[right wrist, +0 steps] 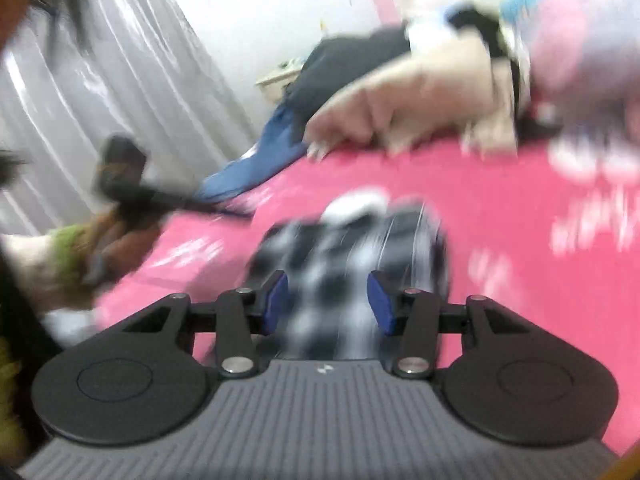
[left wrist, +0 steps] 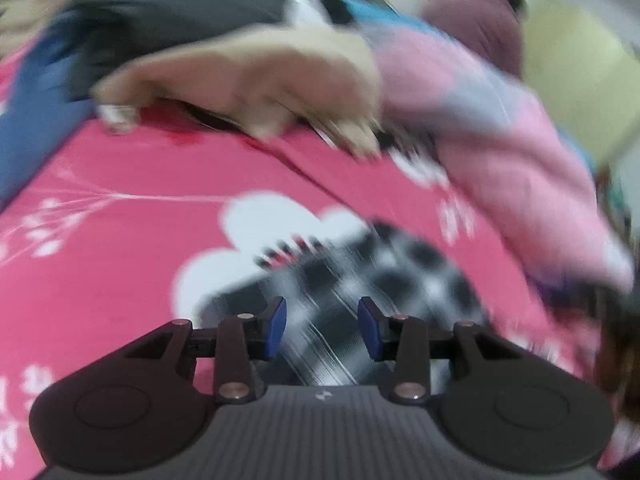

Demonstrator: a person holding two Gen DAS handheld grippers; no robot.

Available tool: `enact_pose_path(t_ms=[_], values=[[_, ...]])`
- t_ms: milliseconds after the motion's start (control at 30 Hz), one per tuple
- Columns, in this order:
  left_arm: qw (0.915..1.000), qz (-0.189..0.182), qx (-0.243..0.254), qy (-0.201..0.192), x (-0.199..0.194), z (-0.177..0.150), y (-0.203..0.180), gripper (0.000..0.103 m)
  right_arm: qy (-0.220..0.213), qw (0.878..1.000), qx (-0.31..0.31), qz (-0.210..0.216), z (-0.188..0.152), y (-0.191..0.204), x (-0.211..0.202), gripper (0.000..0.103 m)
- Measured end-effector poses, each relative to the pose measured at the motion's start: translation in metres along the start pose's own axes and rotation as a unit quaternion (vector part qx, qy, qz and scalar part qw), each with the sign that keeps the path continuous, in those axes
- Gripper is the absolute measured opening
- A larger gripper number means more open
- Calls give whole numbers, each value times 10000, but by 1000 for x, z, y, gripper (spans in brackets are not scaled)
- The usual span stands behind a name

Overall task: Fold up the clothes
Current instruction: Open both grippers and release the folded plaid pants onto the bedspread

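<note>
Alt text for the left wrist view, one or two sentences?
The left gripper hangs open above a folded black-and-white checked garment lying on a pink floral bedsheet. Behind lies a blurred heap of unfolded clothes.

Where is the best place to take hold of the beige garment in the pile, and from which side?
Probably its near lower edge, where the beige garment hangs free over the pink sheet. Approach from the open sheet side, since other clothes press on it behind.

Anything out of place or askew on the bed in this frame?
Nothing looks damaged or spilled. The checked garment lies compact on the pink sheet, while unfolded clothes, among them a beige piece, sit heaped in a pile behind it. Both views are motion-blurred, so fine detail is unreadable.
</note>
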State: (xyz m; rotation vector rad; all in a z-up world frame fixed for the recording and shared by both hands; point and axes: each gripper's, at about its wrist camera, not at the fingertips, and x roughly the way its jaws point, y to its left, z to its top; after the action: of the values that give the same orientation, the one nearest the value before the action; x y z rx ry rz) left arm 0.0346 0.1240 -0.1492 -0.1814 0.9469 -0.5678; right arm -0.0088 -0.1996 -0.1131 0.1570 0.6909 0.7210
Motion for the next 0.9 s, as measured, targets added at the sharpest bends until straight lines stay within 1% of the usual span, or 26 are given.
enact_pose_path(t_ms=[67, 133, 167, 200, 267, 300, 333, 367, 433, 467, 500, 533, 567, 633, 667, 700, 733, 767, 800, 833, 867, 900], values=[[9991, 112, 404, 86, 19, -6, -14, 40, 39, 9992, -374, 126, 15, 8, 42, 36], [9979, 419, 485, 96, 34, -11, -11, 40, 157, 9966, -809, -4, 17, 11, 81, 30], [9979, 487, 422, 52, 39, -14, -3, 35, 250, 9951, -940, -182, 16, 4, 92, 29], [9987, 421, 279, -8, 40, -17, 5, 32, 380, 9960, -720, -363, 9, -13, 95, 26], [9996, 219, -104, -113, 36, -21, 22, 26, 656, 9954, -28, -697, -12, -52, 99, 23], [9993, 185, -269, -154, 34, -20, 29, 26, 654, 9940, 217, -851, -16, -66, 92, 21], [9989, 141, -389, -198, 33, -18, 34, 26, 595, 9923, 420, -1000, -17, -79, 83, 23], [9986, 76, -457, -236, 29, -17, 37, 29, 583, 9905, 453, -1162, -17, -85, 71, 23], [9985, 18, -474, -255, 26, -13, 38, 32, 383, 9926, 525, -1025, -8, -91, 57, 23], [9986, -2, -465, -269, 25, -11, 38, 37, 265, 9938, 573, -916, -3, -94, 51, 23], [9986, -51, -436, -300, 27, -8, 37, 41, 132, 9954, 541, -775, 5, -93, 48, 24], [9986, -97, -400, -316, 29, -5, 35, 44, 68, 9976, 414, -543, 12, -88, 51, 24], [9988, -130, -371, -297, 34, -4, 33, 44, 35, 9993, 262, -278, 18, -82, 55, 24], [9989, -113, -378, -245, 43, -2, 33, 44, 180, 9995, -147, 192, 27, -67, 77, 24], [9987, -95, -429, -253, 46, 0, 35, 40, 283, 9986, -314, 323, 30, -62, 91, 23], [9981, -84, -539, -291, 47, 2, 40, 38, 425, 9976, -448, 314, 28, -61, 109, 21], [9969, -69, -706, -353, 44, 3, 47, 36, 659, 9962, -557, 107, 22, -65, 130, 21], [9944, -15, -931, -497, 34, 4, 55, 38, 888, 9942, -572, -200, 13, -72, 146, 21], [9909, 51, -1168, -661, 23, 5, 64, 40, 903, 9951, -285, -273, 7, -86, 150, 15], [9882, 65, -1297, -812, 11, 5, 71, 43, 837, 9961, 108, -246, 4, -102, 150, 14], [9870, 50, -1354, -860, 1, 3, 79, 45, 710, 9962, 470, -197, 5, -112, 142, 14], [9862, 30, -1400, -883, -8, 1, 86, 46, 518, 9963, 661, -163, 8, -115, 129, 17]])
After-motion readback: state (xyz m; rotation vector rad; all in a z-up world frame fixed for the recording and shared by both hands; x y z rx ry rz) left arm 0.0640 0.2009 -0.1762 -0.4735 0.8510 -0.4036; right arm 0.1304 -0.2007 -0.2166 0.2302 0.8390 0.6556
